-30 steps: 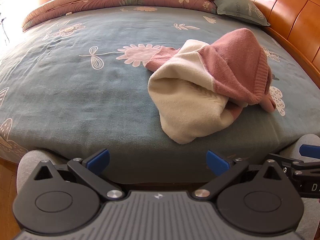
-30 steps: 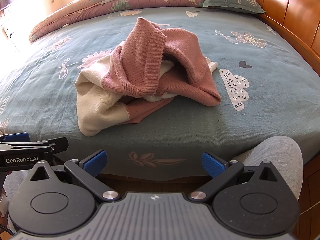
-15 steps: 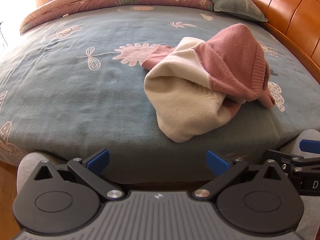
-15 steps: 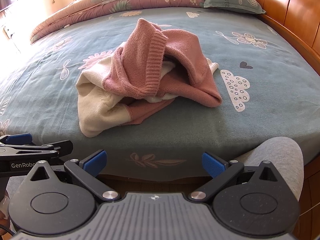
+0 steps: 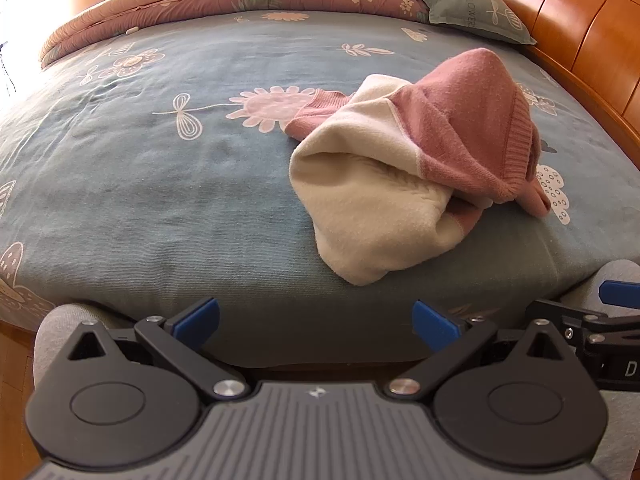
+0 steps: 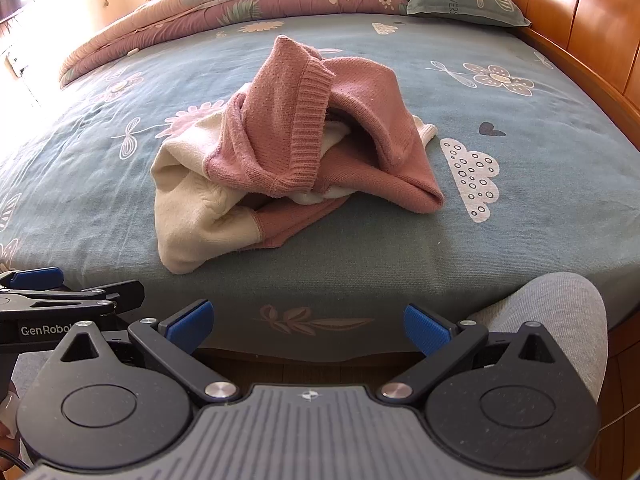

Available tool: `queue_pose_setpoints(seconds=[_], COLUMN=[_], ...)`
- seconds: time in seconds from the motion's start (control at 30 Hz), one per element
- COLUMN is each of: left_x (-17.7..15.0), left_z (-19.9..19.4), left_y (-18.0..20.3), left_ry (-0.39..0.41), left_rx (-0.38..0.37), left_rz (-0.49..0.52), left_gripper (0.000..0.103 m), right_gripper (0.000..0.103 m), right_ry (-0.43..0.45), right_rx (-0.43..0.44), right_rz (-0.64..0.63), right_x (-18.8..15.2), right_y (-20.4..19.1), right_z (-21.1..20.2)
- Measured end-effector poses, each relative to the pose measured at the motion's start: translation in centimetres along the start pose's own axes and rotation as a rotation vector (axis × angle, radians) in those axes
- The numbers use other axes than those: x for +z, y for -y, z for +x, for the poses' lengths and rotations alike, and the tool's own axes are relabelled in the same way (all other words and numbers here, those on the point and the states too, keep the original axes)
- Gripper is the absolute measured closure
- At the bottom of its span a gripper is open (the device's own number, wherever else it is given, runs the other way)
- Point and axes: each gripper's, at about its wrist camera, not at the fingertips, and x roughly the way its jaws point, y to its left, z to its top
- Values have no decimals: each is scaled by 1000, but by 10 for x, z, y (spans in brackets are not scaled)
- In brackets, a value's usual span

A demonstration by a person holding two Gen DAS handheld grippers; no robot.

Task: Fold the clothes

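The pink-and-cream sweater (image 6: 288, 152) lies crumpled near the bed's (image 6: 540, 152) near edge, unfolded. I hold my left gripper (image 5: 316, 322) and right gripper (image 6: 308, 322) wide apart and empty, short of it. Next I judge: reach in, spread it flat.

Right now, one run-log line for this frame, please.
stage: pre-grasp | left tool: open, empty | right tool: open, empty | sweater: crumpled, untouched, on bed near front edge

I have moved my left gripper (image 5: 316, 322) a little nearer to the sweater (image 5: 412, 168); in my right view it now reaches further in from the left.
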Motion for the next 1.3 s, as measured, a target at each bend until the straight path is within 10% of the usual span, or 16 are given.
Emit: queue_pose_setpoints(seconds=[1.3], left_x=[-1], left_z=[2], left_y=[2], left_ry=[-2], left_rx=[5], left_rz=[9], left_gripper=[1], right_gripper=[0], right_ry=[-9], right_rx=[-3], right_rz=[3], right_x=[-3], right_y=[2], right_z=[2])
